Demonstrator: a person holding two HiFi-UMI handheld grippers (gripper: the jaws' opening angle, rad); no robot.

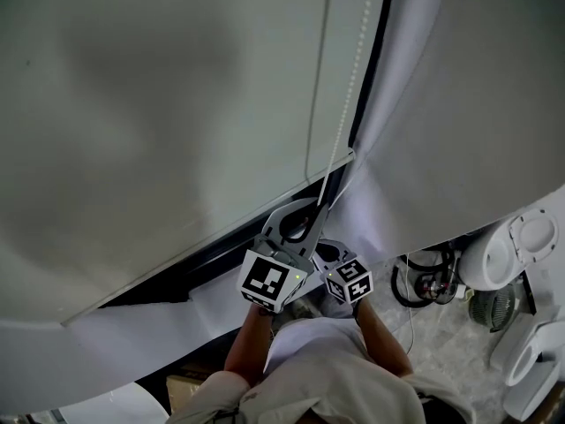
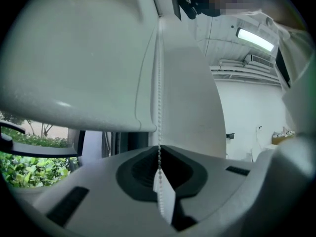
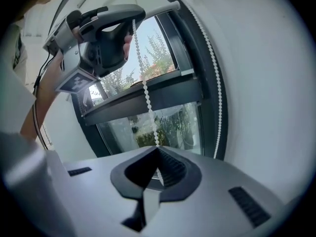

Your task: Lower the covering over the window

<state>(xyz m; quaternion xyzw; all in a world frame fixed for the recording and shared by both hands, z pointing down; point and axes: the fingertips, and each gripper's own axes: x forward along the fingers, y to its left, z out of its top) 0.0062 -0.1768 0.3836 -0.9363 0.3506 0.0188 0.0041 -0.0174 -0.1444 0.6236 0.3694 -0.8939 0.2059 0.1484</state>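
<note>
Gripping the chain with both tongs, you are partway through lowering the blind. The left tongs are closed on the beaded strand, which runs straight up from them toward 12 o'clock. The right tongs are closed on the same strand, lower down. From their camera, your left tongs sit at 11 o'clock, higher on the chain. The return strand hangs free at 3 o'clock in that view, against the window frame.

In the head view the blind fills everything from 9 to 12 o'clock, so much of the window looks covered. Its hem slants from 8 o'clock up toward the centre, where your tongs meet the chain. Below the hem a dark band of frame and glass stays bare. The right gripper view confirms it: trees and shrubs show plainly through clear glass at 12 and at 6 o'clock. The curtain hangs aside at 3 o'clock, clear of the chain.

What is left, by my reading, is to bring the hem down over that open stretch. I cannot see the sill, so I cannot judge how far it has to go.
</note>
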